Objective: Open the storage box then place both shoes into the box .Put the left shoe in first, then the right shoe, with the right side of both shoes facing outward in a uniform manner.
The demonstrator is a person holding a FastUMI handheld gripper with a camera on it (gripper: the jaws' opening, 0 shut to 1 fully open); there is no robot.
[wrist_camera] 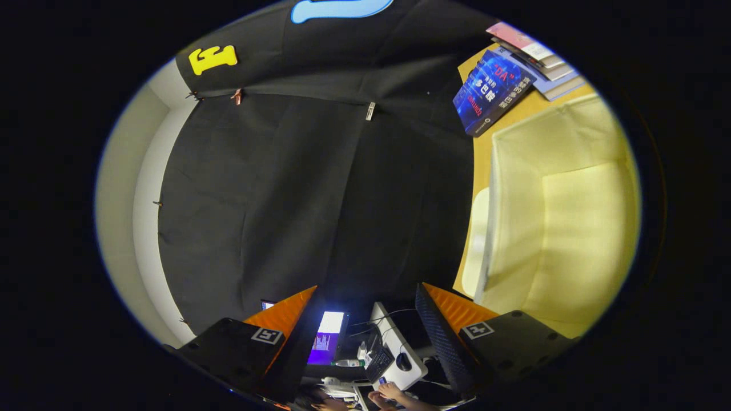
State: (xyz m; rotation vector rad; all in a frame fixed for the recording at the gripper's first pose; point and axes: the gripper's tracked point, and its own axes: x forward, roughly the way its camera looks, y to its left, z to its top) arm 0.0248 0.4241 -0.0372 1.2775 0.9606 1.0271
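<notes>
My gripper [368, 288] is open, and its orange and black fingers [288, 317] are wide apart with nothing between them. It points at the black cloth wall, rolled sideways, so the wooden table [482, 151] stands on edge to the right. A pale cream storage box [562, 222] sits on that table, just right of and beyond my right finger [451, 319]. A rounded pale part [475, 245] sticks out from the box's near side. I cannot tell whether the box's front is open or closed.
A blue book [492, 92] and a stack of books [537, 57] lie on the table beyond the box. Between the fingers and far off are a desk with a lit screen [328, 337], a keyboard [378, 362] and a person's hands [391, 394]. A white wall [145, 217] runs on the left.
</notes>
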